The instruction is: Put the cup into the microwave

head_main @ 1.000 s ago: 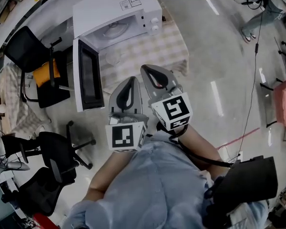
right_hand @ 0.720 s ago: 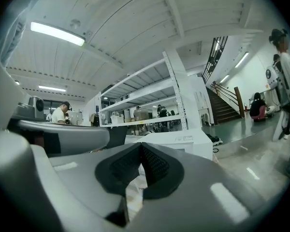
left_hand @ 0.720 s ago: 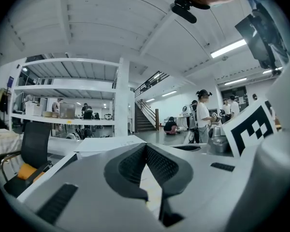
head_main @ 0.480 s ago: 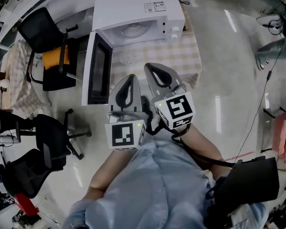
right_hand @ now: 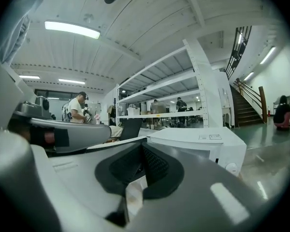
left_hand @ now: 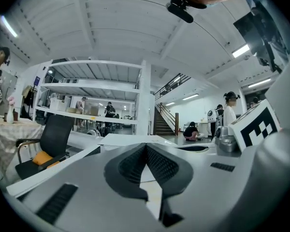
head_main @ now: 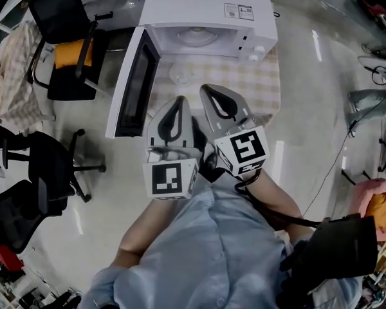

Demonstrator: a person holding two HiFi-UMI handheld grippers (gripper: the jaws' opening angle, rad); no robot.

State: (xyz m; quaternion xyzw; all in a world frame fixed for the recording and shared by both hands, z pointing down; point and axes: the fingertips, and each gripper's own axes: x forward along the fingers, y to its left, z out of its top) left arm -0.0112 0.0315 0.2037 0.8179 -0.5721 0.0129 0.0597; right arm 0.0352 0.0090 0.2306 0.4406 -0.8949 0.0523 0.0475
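Observation:
A white microwave [head_main: 206,8] stands on a table with a checkered cloth [head_main: 260,85]. Its door [head_main: 134,82] hangs open to the left and the turntable [head_main: 196,37] shows inside. A clear cup [head_main: 179,74] sits on the cloth just in front of the opening. My left gripper [head_main: 179,99] is shut and empty, its tip a little short of the cup. Beside it my right gripper [head_main: 204,87] is shut too, with nothing held, over the near edge of the table. The right gripper view shows the microwave [right_hand: 203,144] ahead, past the closed jaws.
Black office chairs stand to the left, one with an orange cushion [head_main: 67,53] near the door, others [head_main: 45,166] lower down. A black bag [head_main: 334,250] hangs at my right side. A cable [head_main: 328,166] runs over the floor on the right.
The microwave and table have drawn closer and slid right in the head view. Both grippers have come forward together, side by side, from the floor to the table's edge, still shut.

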